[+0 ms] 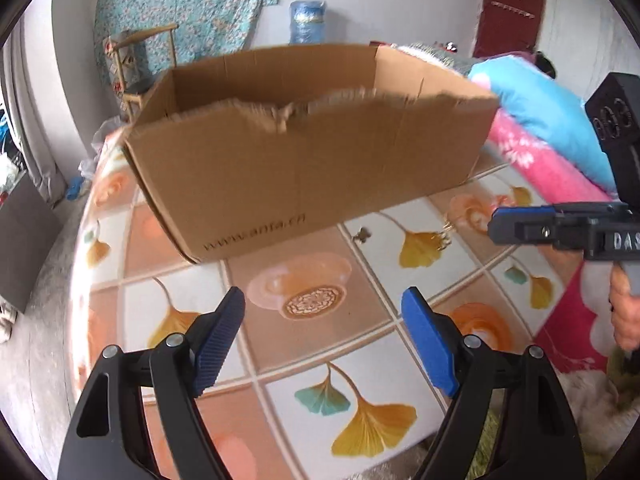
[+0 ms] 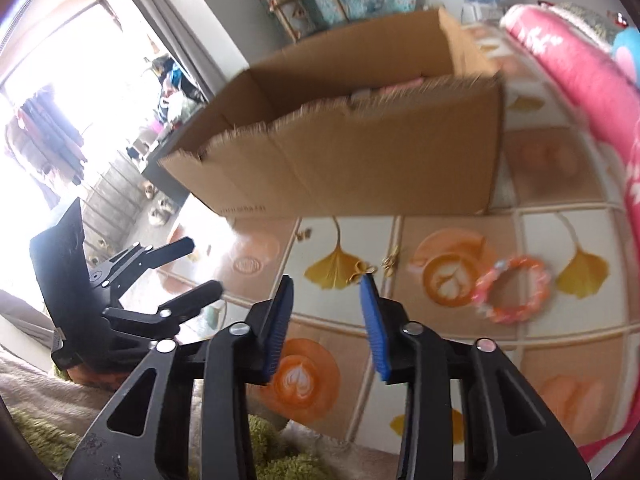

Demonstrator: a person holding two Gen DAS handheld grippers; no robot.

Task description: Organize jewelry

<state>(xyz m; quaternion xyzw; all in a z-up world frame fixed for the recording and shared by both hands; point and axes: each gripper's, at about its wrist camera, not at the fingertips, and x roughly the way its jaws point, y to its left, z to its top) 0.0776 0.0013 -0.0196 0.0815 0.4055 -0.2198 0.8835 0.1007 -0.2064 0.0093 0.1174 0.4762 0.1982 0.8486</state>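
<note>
**Both grippers open over the patterned surface, jewelry lying loose**

Your left gripper hangs above the ginkgo-patterned surface with its blue pads spread wide and nothing between them. Ahead of it stands the cardboard box, open at the top with a ragged near edge, resting on the same surface.

Your right gripper is also apart, though narrower than the left, and holds nothing. Its right fingertip sits just beside a small gold earring lying on a yellow leaf print; whether they touch you cannot tell from this view. A second gold earring lies near it, to the right. A third small piece sits closer to the box, near its front wall.

Further right on the surface lies a pink and orange beaded bracelet, blurred, flat and well apart from the earrings.

In the left wrist view your right gripper comes in from the right edge, its blue tip close to the gold earrings, with the small piece off to their left.

Pink and blue bedding is piled to the right of the box.
</note>
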